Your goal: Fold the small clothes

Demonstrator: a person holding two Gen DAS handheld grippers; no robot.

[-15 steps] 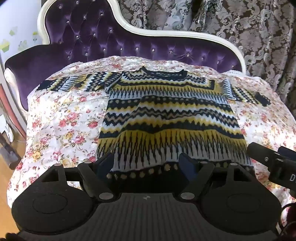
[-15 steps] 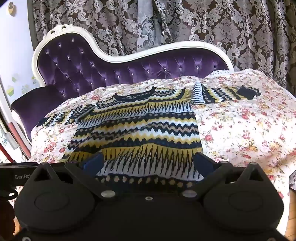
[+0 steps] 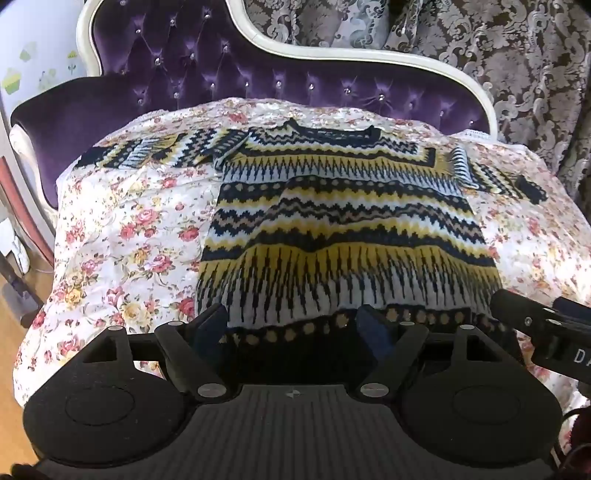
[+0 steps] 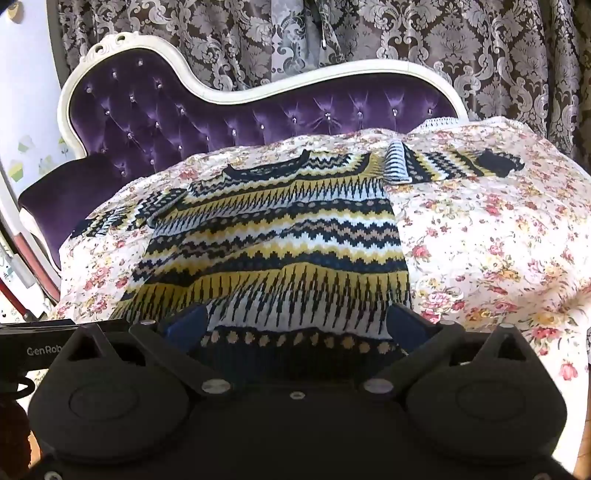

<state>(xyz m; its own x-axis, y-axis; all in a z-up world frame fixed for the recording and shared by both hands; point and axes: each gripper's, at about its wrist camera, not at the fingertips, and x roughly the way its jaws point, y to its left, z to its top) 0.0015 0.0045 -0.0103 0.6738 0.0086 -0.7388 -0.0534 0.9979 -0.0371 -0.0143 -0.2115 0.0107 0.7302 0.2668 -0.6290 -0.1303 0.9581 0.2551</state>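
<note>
Lying spread out on a flowered bedspread [image 3: 122, 236] is a small knitted sweater [image 3: 343, 221] in yellow, black and white zigzag bands, its neck pointing toward the purple tufted sofa back [image 3: 207, 81] and its dotted hem nearest the cameras. Both sleeves are stretching out sideways: the left sleeve [image 3: 155, 153] is running toward the padded sofa arm, and the right sleeve [image 4: 454, 164] is reaching across the bedspread with its dark cuff at the far end. The fabric is rippling a little across the body, and the hem is bowing up slightly in the middle in both views.

The left tongs [image 3: 291, 326] are sitting spread apart at the hem, one blue-padded finger [image 3: 210, 325] over the sweater's lower left corner and the other over the dotted border further in; whether the pads are touching the knit cannot be told. The right tongs [image 4: 293, 326] are likewise standing wide apart at the hem, with the dotted border showing between the two fingers [image 4: 184, 325], and nothing is being pinched. In the left wrist view the right tool's black body is poking in at the right edge, just beside the sweater's lower right corner.

A patterned grey curtain [image 4: 406, 33] is hanging behind the sofa, and a white wall with small cupcake stickers [image 3: 14, 77] is showing at the far left. A strip of wooden floor [image 3: 9, 332] is showing below the bedspread's left edge.
</note>
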